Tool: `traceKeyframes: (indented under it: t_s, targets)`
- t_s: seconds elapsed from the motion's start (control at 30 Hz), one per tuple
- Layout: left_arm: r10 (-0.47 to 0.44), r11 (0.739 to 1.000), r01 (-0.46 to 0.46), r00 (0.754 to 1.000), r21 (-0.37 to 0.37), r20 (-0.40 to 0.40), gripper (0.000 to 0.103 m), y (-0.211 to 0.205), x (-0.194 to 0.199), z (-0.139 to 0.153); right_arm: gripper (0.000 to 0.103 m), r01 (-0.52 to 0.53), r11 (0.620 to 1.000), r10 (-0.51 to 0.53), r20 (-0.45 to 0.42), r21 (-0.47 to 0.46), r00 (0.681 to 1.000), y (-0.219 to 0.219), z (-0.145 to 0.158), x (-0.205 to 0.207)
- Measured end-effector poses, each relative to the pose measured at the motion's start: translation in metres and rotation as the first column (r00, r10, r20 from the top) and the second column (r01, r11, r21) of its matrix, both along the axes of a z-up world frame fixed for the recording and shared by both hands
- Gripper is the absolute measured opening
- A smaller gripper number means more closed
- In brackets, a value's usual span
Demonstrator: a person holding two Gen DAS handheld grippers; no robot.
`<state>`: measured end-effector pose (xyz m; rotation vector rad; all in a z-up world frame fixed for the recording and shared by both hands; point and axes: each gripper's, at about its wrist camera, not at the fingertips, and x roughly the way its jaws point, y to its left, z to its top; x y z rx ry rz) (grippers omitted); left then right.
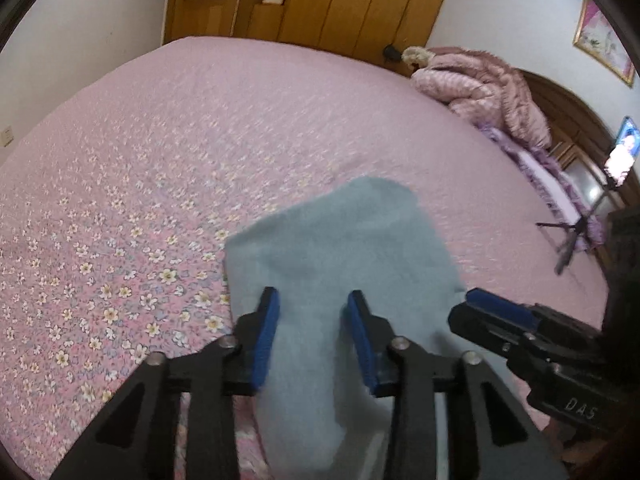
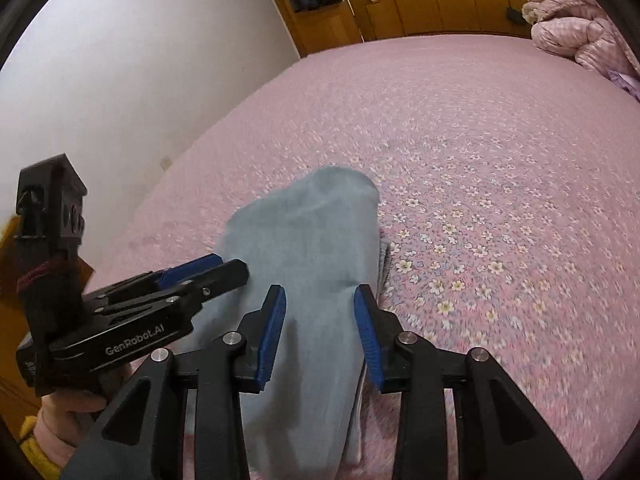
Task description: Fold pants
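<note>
Light blue pants (image 1: 336, 248) lie folded in a compact bundle on the pink flowered bedspread (image 1: 160, 160), near the bed's front edge. They show in the right wrist view too (image 2: 312, 248). My left gripper (image 1: 314, 304) is open, its blue pads on either side above the cloth, holding nothing. My right gripper (image 2: 320, 300) is open too, straddling the pants from the other side. Each gripper shows in the other's view: the right one (image 1: 492, 308) and the left one (image 2: 208, 266), both close beside the bundle.
A pink quilted duvet (image 1: 480, 84) is piled at the bed's far right by the wooden headboard (image 1: 568, 120). A wooden wardrobe (image 1: 340, 0) stands beyond the bed. A tripod (image 1: 572, 236) stands at the right. A white wall (image 2: 140, 60) runs along the bed's left.
</note>
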<state>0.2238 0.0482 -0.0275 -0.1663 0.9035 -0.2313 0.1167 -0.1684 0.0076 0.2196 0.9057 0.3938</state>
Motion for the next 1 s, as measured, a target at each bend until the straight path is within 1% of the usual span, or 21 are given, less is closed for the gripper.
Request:
traceKeyframes:
  t_s: [0.07, 0.13, 0.17, 0.27, 0.37, 0.43, 0.53, 0.57, 0.6, 0.63, 0.73, 0.83, 0.87, 0.9, 0.93, 1.0]
  targets:
    - [0.009, 1.000, -0.009, 1.000, -0.018, -0.001, 0.031, 0.003, 0.003, -0.003, 0.038, 0.001, 0.999, -0.002, -0.018, -0.033, 1.000, 0.002, -0.010, 0.008]
    - [0.014, 1.000, -0.014, 1.000, -0.022, -0.005, 0.031, 0.005, 0.003, -0.003, 0.038, 0.004, 0.997, -0.005, -0.013, -0.080, 1.000, 0.000, -0.018, 0.012]
    - [0.016, 1.000, -0.016, 1.000, -0.017, -0.006, 0.030, 0.005, 0.003, -0.003, 0.038, -0.014, 0.998, 0.013, -0.020, -0.062, 1.000, -0.002, -0.022, 0.014]
    - [0.025, 1.000, -0.025, 1.000, -0.012, -0.002, 0.030, 0.012, -0.004, 0.001, 0.038, 0.001, 1.000, 0.000, -0.061, 0.016, 0.998, -0.012, -0.025, 0.018]
    - [0.053, 0.999, -0.053, 0.999, -0.014, -0.006, 0.031, 0.019, -0.014, 0.006, 0.038, 0.015, 1.000, -0.014, -0.060, 0.026, 0.998, -0.019, -0.015, 0.011]
    - [0.069, 0.997, -0.070, 0.998, -0.038, -0.014, 0.032, 0.026, -0.026, 0.010, 0.038, 0.009, 0.999, -0.007, -0.054, 0.034, 0.998, -0.024, -0.006, 0.004]
    - [0.086, 0.994, -0.087, 0.996, -0.073, -0.016, 0.038, 0.032, -0.047, 0.015, 0.038, -0.013, 0.998, 0.016, -0.047, 0.058, 0.999, -0.029, 0.006, -0.012]
    - [0.093, 0.992, -0.094, 0.996, -0.083, -0.017, 0.041, 0.033, -0.055, 0.016, 0.039, -0.022, 0.998, 0.026, -0.053, 0.065, 0.998, -0.030, 0.007, -0.015]
    - [0.097, 0.991, -0.099, 0.995, -0.091, -0.019, 0.044, 0.034, -0.061, 0.016, 0.043, -0.030, 0.997, 0.034, -0.061, 0.070, 0.998, -0.031, 0.006, -0.017]
    - [0.102, 0.989, -0.104, 0.994, -0.101, -0.025, 0.044, 0.034, -0.070, 0.015, 0.047, -0.034, 0.997, 0.039, -0.071, 0.073, 0.997, -0.031, 0.006, -0.022]
    - [0.103, 0.987, -0.108, 0.993, -0.118, -0.053, 0.044, 0.028, -0.087, 0.011, 0.047, -0.035, 0.995, 0.046, -0.112, 0.095, 0.993, -0.034, 0.002, -0.037]
    - [0.100, 0.988, -0.108, 0.992, -0.110, -0.078, 0.044, 0.023, -0.102, 0.005, 0.047, -0.034, 0.993, 0.050, -0.146, 0.109, 0.988, -0.037, -0.004, -0.046]
    - [0.099, 0.988, -0.108, 0.992, -0.108, -0.084, 0.045, 0.021, -0.106, 0.003, 0.046, -0.045, 0.993, 0.061, -0.153, 0.111, 0.986, -0.038, -0.008, -0.049]
    - [0.096, 0.989, -0.105, 0.992, -0.106, -0.085, 0.045, 0.018, -0.112, 0.002, 0.031, -0.048, 0.993, 0.064, -0.152, 0.108, 0.986, -0.038, -0.011, -0.051]
    - [0.097, 0.989, -0.106, 0.992, -0.100, -0.085, 0.045, 0.016, -0.115, 0.001, 0.011, -0.047, 0.993, 0.062, -0.140, 0.110, 0.988, -0.041, -0.012, -0.055]
    - [0.098, 0.992, -0.105, 0.991, -0.076, -0.088, 0.048, 0.012, -0.118, -0.002, 0.011, -0.034, 0.991, 0.052, -0.132, 0.131, 0.990, -0.047, -0.015, -0.057]
